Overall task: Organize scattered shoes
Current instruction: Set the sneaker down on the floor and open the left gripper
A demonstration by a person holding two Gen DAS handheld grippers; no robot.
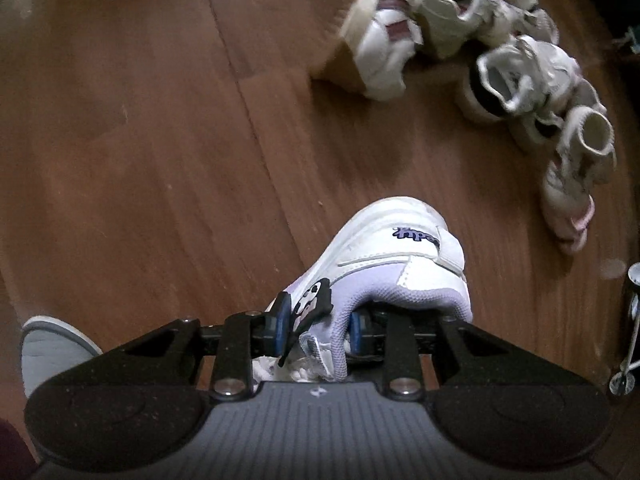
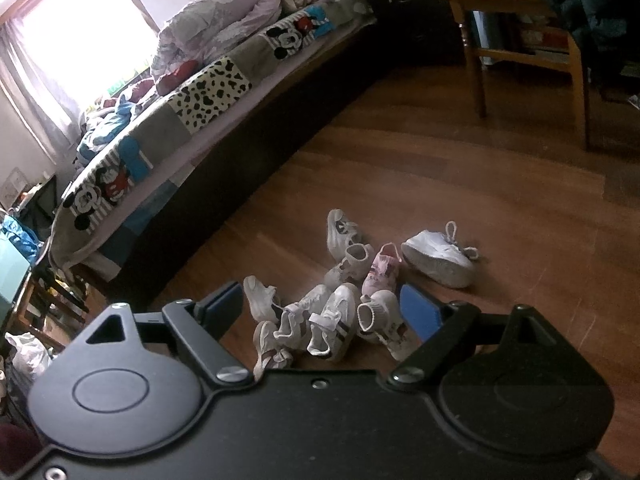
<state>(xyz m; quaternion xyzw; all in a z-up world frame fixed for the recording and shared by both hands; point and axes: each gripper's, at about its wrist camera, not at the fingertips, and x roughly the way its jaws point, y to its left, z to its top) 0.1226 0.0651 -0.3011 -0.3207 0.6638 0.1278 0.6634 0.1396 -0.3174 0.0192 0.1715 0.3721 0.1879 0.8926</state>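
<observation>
The left gripper (image 1: 318, 326) is clamped only on the collar edge of a white and lilac shoe (image 1: 394, 258), held above the floor (image 1: 140, 140) near the shoe pile (image 2: 332, 300), so it may slip free, while the right gripper (image 2: 322, 308) gapes empty

Your right view has a blown-out window (image 2: 76, 32) at top left, the only light source; the room falls dim toward the right. Your left view is dim, with the far shoes (image 1: 500, 60) motion-blurred. Both frames show heavy fisheye bending and dark corners.
</observation>
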